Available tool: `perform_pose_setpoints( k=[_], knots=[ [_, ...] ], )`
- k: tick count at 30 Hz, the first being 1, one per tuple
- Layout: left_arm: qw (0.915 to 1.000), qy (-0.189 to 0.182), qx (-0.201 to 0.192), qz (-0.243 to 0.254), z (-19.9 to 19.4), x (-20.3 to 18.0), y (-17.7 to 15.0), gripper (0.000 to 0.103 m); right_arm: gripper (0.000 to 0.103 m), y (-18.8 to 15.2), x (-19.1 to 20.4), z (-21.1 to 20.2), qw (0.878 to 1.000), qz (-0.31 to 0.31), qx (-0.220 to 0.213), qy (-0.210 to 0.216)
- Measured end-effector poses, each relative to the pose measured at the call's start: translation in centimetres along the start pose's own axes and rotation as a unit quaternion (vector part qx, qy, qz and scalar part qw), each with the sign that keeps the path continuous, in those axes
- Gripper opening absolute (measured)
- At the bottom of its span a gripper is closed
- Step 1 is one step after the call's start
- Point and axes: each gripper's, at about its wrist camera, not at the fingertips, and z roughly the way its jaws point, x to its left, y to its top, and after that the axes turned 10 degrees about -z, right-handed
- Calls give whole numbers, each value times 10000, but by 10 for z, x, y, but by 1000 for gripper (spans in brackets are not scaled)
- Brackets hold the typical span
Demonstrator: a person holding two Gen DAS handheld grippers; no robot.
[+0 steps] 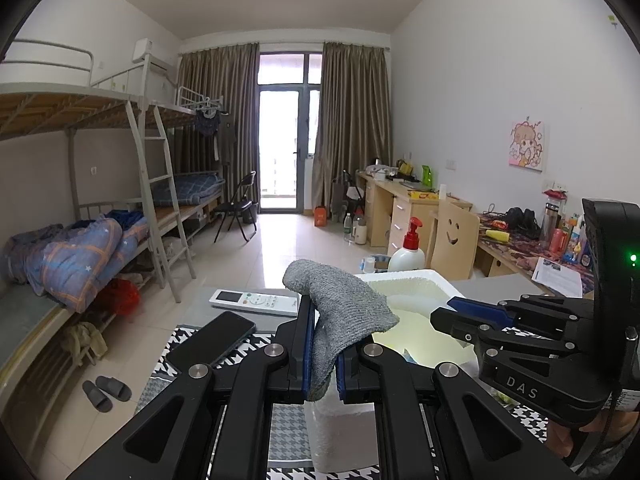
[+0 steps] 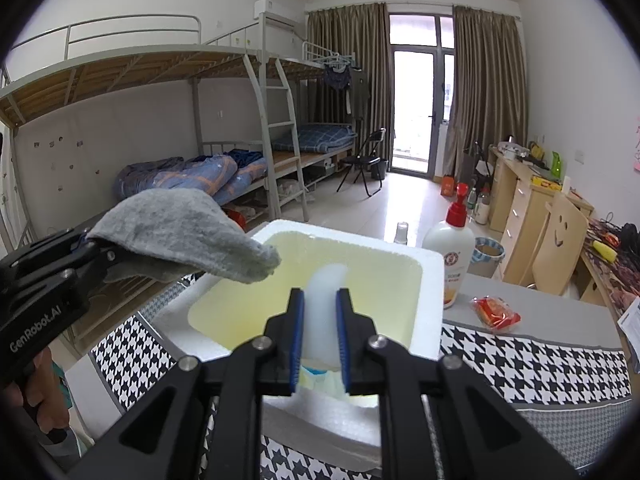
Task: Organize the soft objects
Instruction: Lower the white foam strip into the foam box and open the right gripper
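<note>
While the left gripper [image 1: 320, 344] points slightly downward over the near rim of the white foam box [image 2: 432, 280], its two fingers are pressed together on one grey knitted cloth [image 1: 340, 312], which stands up from the pads and droops forward above the box. In the right wrist view the same gripper [image 2: 96, 258] comes in from the left edge, the cloth [image 2: 184, 232] draped over its tip and hanging over the box's left rim, clear of the contents. A hand [image 2: 24, 396] grips its handle at the lower left.

The right gripper [image 2: 320, 336] tilts down into the open box from the near side. Between its blue pads sits one soft white piece [image 2: 322, 312]; the pads stand narrowly apart and close against its sides, but whether they still press on it cannot be told. In the left wrist view this gripper [image 1: 444, 312] reaches in over the right rim of the box [image 1: 400, 280].

The box stands on a table covered by one black-and-white houndstooth cloth [image 2: 540, 364]. Also on the table are:
- one white pump bottle [image 2: 452, 256] with a red top, just beside the box's far right corner
- one red packet [image 2: 496, 312] to the right of the box
- one white remote control [image 1: 256, 302] near the far left edge
- one dark phone [image 1: 212, 342] just nearer than the remote
</note>
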Motion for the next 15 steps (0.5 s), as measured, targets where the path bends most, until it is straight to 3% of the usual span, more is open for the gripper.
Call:
perform_pose_setpoints(
  k=[4, 6, 7, 9, 13, 15],
  knots=[
    [10000, 9, 9, -9, 1, 1, 0, 9, 28, -1, -2, 0, 10000, 54, -38, -19],
    [10000, 15, 14, -22, 2, 1, 0, 9, 49, -1, -2, -1, 10000, 40, -16, -53],
    [10000, 17, 23, -35, 3, 2, 0, 9, 71, -1, -2, -2, 9999, 34, -16, -108],
    [10000, 16, 36, -53, 4, 3, 1, 9, 91, -2, -1, -6, 9997, 5, -77, -219],
    [10000, 29, 27, -87, 5, 4, 2, 9, 101, -2, -1, -16, 9993, -97, -207, -295],
    [9999, 11, 44, -98, 5, 4, 2, 9, 101, -3, -1, -17, 9993, -104, -179, -303]
  ],
)
